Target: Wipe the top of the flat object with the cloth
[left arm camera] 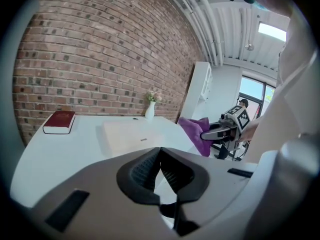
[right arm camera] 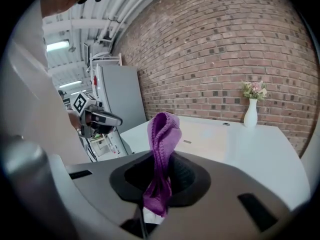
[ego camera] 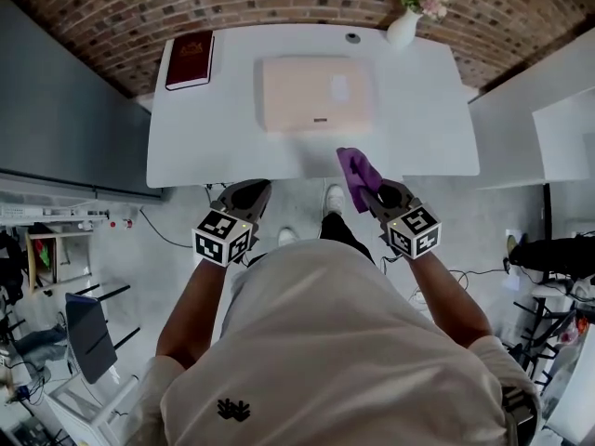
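Observation:
A flat cream-coloured object (ego camera: 316, 93) lies on the white table (ego camera: 204, 147), toward its middle; it also shows as a pale slab (left arm camera: 131, 133) in the left gripper view. My right gripper (ego camera: 374, 191) hovers at the table's near edge, shut on a purple cloth (ego camera: 358, 174) that sticks up between its jaws (right arm camera: 161, 149). My left gripper (ego camera: 249, 196) hangs in front of the near edge, left of the cloth, its jaws shut with nothing between them (left arm camera: 160, 171).
A dark red book (ego camera: 191, 59) rests at the table's far left corner. A white vase with flowers (ego camera: 406, 21) stands at the far right, a small round grommet (ego camera: 352, 37) beside it. A brick wall rises behind the table; a grey cabinet (ego camera: 56, 110) stands left.

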`<state>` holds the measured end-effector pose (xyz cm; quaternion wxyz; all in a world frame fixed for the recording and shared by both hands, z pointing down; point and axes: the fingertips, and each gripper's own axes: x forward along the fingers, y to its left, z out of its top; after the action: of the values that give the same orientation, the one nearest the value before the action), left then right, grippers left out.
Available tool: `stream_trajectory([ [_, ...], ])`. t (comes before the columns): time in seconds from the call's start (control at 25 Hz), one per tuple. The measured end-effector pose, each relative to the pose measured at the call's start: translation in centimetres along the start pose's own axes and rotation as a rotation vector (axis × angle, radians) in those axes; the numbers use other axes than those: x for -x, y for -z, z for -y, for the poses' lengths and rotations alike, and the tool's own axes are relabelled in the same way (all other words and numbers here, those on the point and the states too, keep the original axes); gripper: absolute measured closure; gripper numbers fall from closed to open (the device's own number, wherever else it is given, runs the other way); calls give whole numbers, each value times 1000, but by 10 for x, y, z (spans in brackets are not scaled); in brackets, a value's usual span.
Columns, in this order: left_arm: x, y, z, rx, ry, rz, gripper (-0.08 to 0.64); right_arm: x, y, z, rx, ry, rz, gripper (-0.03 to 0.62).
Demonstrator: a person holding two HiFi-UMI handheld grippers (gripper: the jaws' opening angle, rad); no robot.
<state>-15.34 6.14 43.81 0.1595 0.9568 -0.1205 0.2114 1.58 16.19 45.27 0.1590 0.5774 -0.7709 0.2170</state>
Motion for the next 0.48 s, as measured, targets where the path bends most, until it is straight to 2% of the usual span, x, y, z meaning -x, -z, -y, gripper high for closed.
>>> stream_trajectory([
  [0.24, 3, -9, 10, -8, 37, 16, 537, 6, 1, -14, -2, 0, 2, 514],
  [0.48, 16, -3, 11, -3, 30, 9, 537, 1, 0, -28, 9, -24, -3, 514],
])
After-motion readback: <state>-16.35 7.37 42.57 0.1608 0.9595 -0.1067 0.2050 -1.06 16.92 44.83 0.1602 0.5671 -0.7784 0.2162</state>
